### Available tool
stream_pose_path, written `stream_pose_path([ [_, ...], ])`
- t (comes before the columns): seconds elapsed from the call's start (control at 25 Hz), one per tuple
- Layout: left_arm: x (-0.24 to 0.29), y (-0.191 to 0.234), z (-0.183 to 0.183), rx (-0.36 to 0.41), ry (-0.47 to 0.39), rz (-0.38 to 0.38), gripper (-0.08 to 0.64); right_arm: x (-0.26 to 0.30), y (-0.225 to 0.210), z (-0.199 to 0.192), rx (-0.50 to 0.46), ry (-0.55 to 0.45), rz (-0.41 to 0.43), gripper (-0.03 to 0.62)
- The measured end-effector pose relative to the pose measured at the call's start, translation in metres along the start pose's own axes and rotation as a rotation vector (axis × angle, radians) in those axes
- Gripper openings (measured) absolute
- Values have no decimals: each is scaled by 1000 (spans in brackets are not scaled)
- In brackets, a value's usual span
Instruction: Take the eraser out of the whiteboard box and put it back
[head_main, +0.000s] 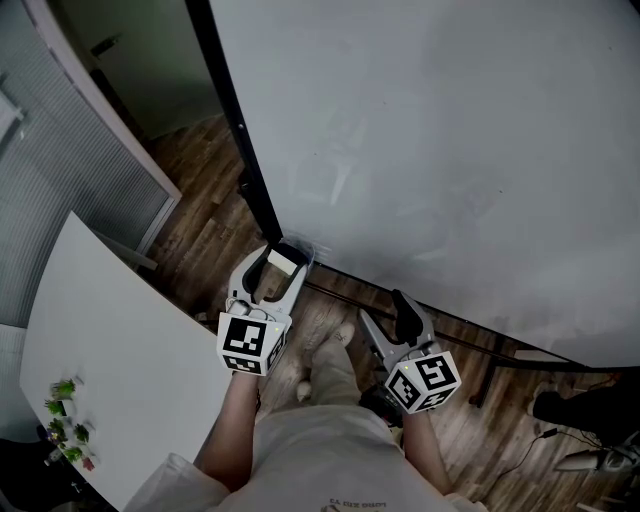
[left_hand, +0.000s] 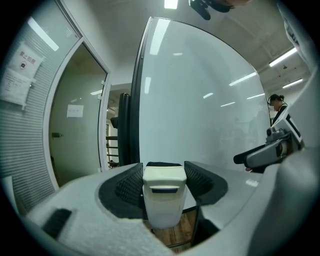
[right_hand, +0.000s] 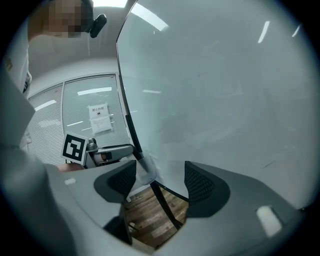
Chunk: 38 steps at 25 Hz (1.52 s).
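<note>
Jaws of the left gripper (left_hand: 163, 171) clamp partway closed on the cream eraser (left_hand: 164, 184), its lower end inside the clear whiteboard box (left_hand: 163, 216) beneath the pads, while the right gripper (right_hand: 160, 181) stands wide apart, empty.

The person wears a pale shirt (head_main: 330, 462) and pale trousers (head_main: 335, 378). The left gripper (head_main: 277, 265) and right gripper (head_main: 388, 312) are grey with black bumpy pads (right_hand: 200, 182). Each has a cube (head_main: 252, 343) with black and white squares.

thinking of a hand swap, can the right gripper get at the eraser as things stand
Probably not: the left gripper is closed on the eraser, its jaws covering both sides. The right gripper is open and empty.
</note>
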<state>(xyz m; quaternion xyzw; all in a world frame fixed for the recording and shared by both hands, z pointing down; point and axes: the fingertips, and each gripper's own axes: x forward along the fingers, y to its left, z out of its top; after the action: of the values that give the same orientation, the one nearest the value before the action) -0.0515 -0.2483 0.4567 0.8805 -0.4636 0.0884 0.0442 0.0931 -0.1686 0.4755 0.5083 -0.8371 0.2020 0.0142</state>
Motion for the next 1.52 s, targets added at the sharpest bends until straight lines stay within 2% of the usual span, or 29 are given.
stream_pose_path([
  [0.4,6,1,-12,-13,20,-12,258,5,-4,-1,-1,9,-1,308],
  [1.52,11,0,-23,28,49,-8,260,5,4,5,-7,-10,9,307],
])
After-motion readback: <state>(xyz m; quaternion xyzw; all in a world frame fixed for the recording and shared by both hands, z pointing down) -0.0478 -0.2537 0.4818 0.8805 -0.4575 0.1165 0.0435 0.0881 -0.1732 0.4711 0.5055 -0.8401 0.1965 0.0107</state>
